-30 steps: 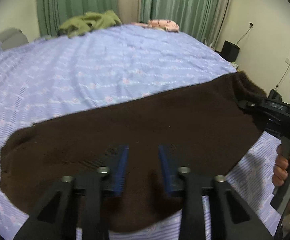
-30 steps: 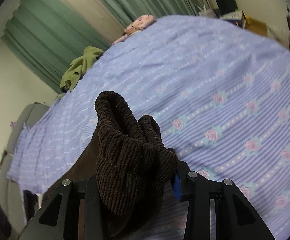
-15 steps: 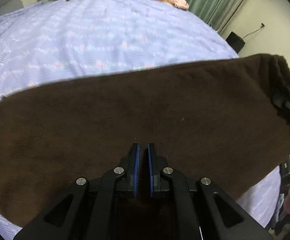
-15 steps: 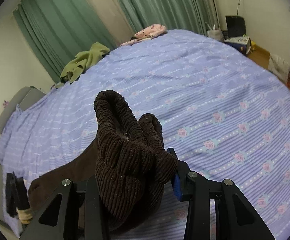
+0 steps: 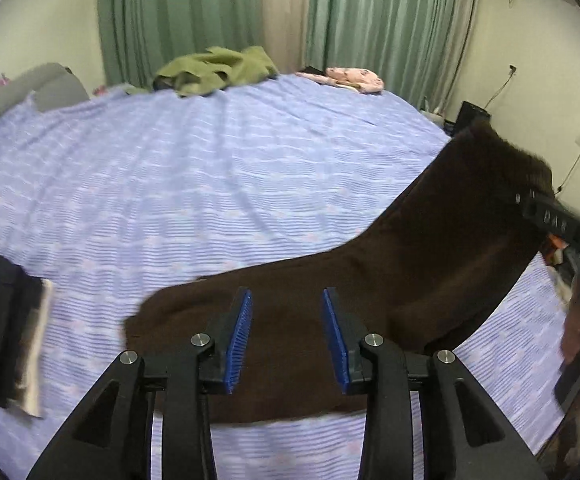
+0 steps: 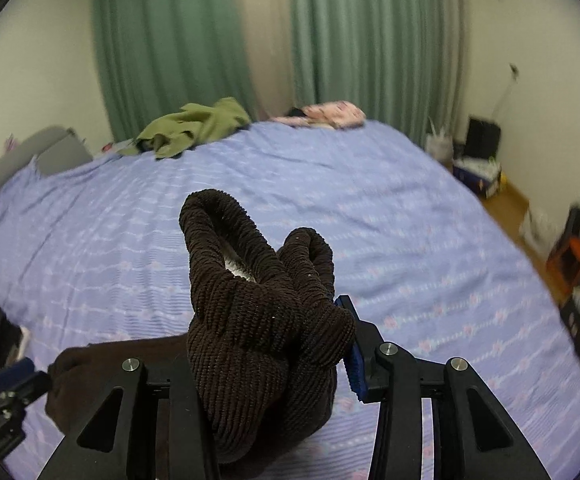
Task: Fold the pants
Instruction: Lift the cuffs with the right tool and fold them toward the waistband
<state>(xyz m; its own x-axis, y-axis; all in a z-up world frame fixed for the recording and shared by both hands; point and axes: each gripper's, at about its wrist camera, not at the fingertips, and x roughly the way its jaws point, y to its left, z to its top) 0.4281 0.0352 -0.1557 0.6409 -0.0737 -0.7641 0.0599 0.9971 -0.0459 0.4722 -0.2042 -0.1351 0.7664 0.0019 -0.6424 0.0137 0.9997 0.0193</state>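
Note:
Dark brown pants [image 5: 389, 280] lie across the near side of the lilac bed sheet [image 5: 210, 184], with one end lifted at the right. My left gripper [image 5: 288, 340] hovers above the flat part. Its jaws are opening, and the blue pads [image 5: 238, 340] stand apart from the cloth with nothing pinched. My right gripper [image 6: 274, 340] is shut on the bunched ribbed end of the pants [image 6: 258, 304], which hides its left finger. In the left wrist view the right gripper [image 5: 553, 220] holds that raised end at the far right, with a hand below it.
A green garment [image 5: 214, 70] and a pink one [image 5: 353, 78] lie at the bed's far edge before green curtains. A black and white item [image 5: 6, 328] rests on the sheet at the left. Boxes and clutter [image 6: 485, 176] stand on the floor to the right of the bed.
The left gripper closed on the pants half a second ago, then opened and pulled up and back. The right gripper rose and rolled upright with the ribbed end still in it.

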